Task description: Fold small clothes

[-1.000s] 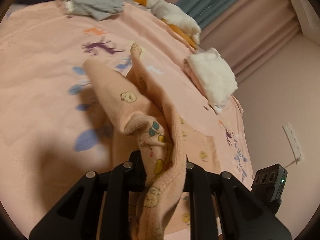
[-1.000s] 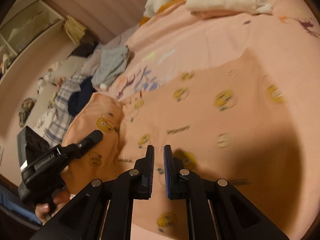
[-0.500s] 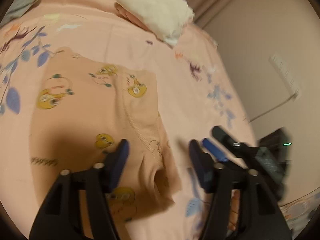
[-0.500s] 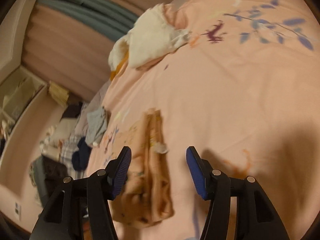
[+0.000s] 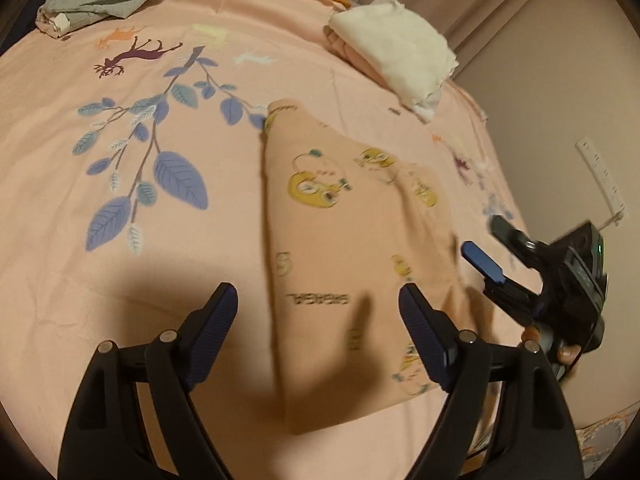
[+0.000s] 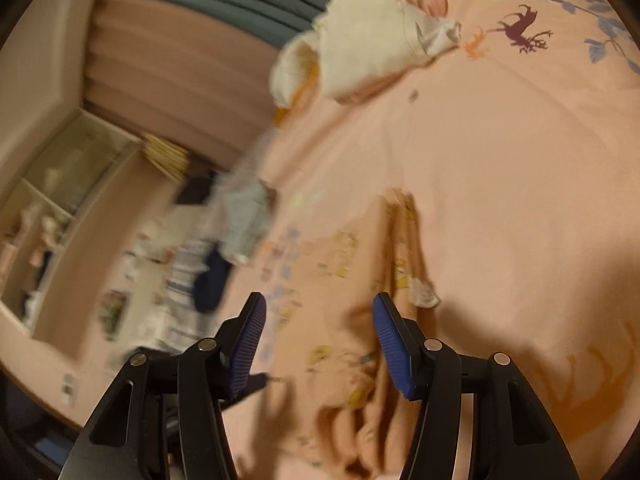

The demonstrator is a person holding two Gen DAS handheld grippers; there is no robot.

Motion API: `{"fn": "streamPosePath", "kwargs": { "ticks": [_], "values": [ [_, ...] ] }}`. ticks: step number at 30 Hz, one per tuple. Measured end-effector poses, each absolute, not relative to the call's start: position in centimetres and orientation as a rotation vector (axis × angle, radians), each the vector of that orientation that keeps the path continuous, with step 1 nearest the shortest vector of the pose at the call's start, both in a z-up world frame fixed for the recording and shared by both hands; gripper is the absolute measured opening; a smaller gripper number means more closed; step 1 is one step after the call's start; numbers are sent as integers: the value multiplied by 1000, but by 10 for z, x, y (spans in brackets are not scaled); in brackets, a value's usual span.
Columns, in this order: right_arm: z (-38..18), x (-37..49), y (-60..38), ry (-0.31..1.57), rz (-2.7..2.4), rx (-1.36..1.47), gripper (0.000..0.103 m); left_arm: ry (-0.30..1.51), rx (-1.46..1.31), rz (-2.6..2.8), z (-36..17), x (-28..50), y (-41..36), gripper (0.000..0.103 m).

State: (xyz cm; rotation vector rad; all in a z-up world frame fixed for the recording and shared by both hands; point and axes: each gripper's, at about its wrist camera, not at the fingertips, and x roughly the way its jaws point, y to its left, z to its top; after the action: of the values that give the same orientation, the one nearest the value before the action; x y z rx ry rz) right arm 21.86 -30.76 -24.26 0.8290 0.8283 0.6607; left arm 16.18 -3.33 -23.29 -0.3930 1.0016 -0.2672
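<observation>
Peach garment [image 5: 352,240] lies blurred under both hand-held grippers, left opening, right parted, empty

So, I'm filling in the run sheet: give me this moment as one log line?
left hand-held gripper: jaws opening, empty | right hand-held gripper: open, empty | peach garment: flat on bedspread, released
</observation>
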Motion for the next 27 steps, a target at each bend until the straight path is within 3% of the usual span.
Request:
{"fn": "streamPosePath", "kwargs": {
  "ticks": [5,11,17,18,21,22,27],
  "values": [
    [-261,226,-279,938,584,719,58,1005,-372,-243,-239,162,-27,83],
    [-249,219,-290,852,612,762,55,1006,-371,-213,-242,158,-17,83],
    [-263,226,-284,908,614,762,55,1018,-382,-217,-244,158,-16,83],
    [-264,227,-281,907,616,762,51,1017,-375,-215,-244,158,-17,83],
    [-262,225,-287,877,600,770,21,1012,-355,-204,-245,157,-20,83],
    [-261,225,-289,867,603,780,16,1011,-352,-200,-245,158,-21,83],
    [-249,230,-290,790,644,833,11,1012,-330,-199,-246,160,-24,83]
  ]
}}
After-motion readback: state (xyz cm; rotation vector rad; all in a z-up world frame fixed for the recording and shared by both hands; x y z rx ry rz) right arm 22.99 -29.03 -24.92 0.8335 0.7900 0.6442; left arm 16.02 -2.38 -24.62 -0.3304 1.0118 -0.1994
